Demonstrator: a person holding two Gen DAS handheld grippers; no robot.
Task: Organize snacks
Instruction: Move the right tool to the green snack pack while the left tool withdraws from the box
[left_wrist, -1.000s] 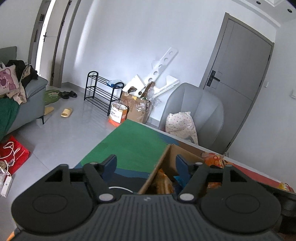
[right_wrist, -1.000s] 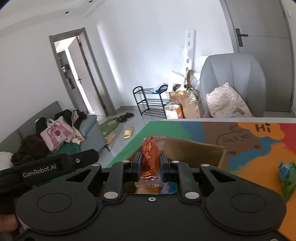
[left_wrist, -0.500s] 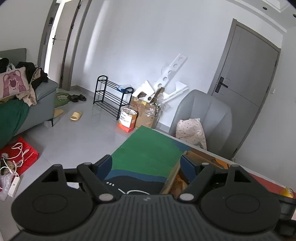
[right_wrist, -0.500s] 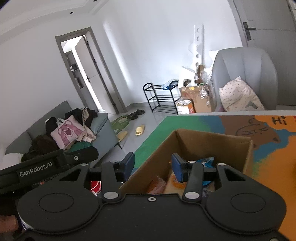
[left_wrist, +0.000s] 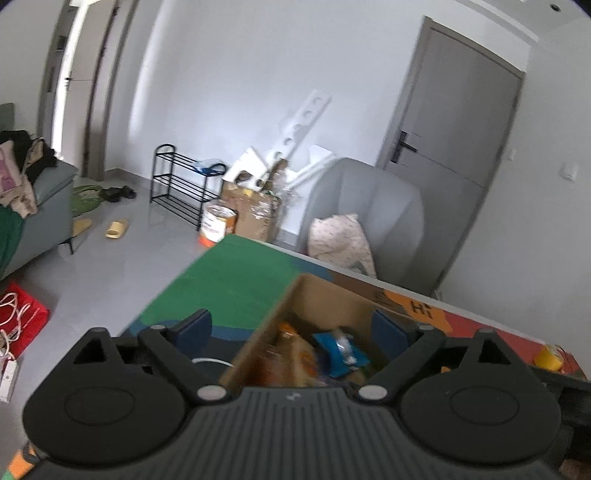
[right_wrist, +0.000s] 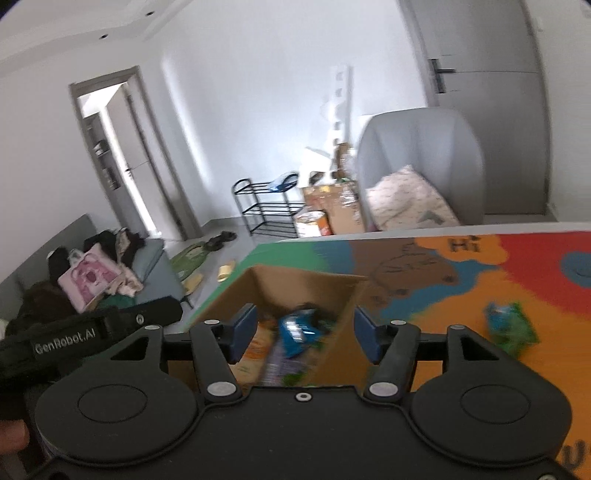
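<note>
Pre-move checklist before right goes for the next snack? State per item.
1. right gripper empty, jaws open: ok.
2. left gripper empty, jaws open: ok.
3. cardboard box upright on the mat, top open: ok.
4. Next target, the green snack packet, lies on the mat to the right of the box, nothing on it: ok.
5. Room left in the box: cannot tell; contents are blurred.
6. Image sharpness for aiming: not ok, both views show motion blur.
</note>
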